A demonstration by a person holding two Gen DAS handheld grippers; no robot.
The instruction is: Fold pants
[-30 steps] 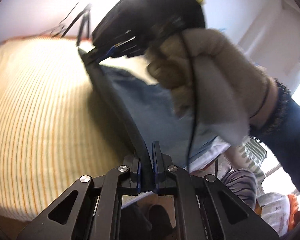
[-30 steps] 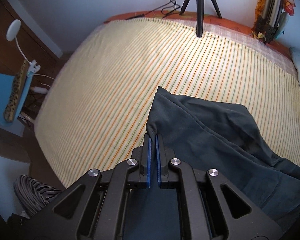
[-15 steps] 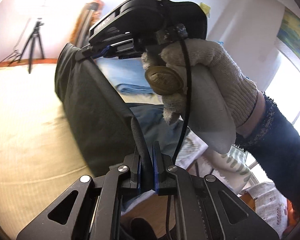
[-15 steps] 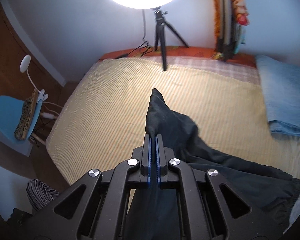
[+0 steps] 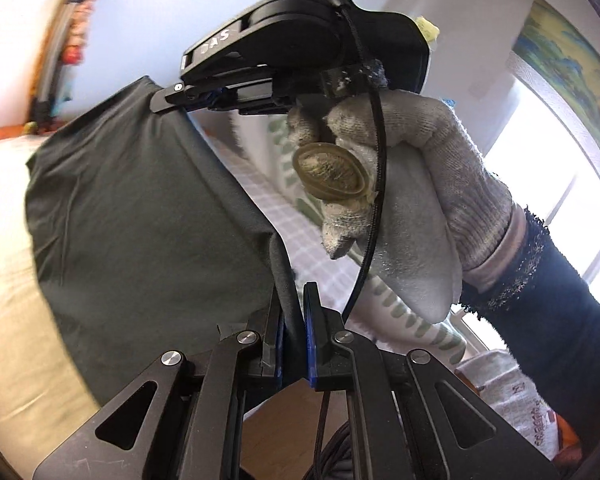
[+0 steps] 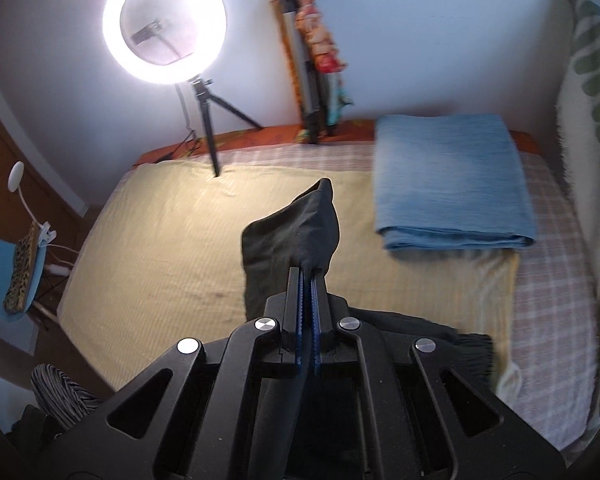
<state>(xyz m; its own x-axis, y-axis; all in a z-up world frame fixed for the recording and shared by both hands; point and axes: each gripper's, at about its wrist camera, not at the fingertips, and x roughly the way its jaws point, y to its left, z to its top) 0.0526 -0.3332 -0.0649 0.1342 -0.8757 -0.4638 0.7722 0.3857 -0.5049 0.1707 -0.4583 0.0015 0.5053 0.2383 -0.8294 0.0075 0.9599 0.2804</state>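
The left gripper [image 5: 296,320] and right gripper [image 6: 307,280] each have jaws clamped on the dark pants [image 5: 140,220], held above the bed [image 6: 160,248]. No fold looks laid down yet; the folding seems barely begun.

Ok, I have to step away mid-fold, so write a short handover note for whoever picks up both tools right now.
Left tool: shut on an edge of the dark pants.
Right tool: shut on another part of the same edge; a gloved hand carries it.
Pants: stretched between the two tools and lifted above the striped bed cover; the lower end with a cuff lies on the bed. A folded blue blanket lies at the far right.
Done: both edges gripped and raised.
Left: lay the pants flat and fold; no fold visible yet.
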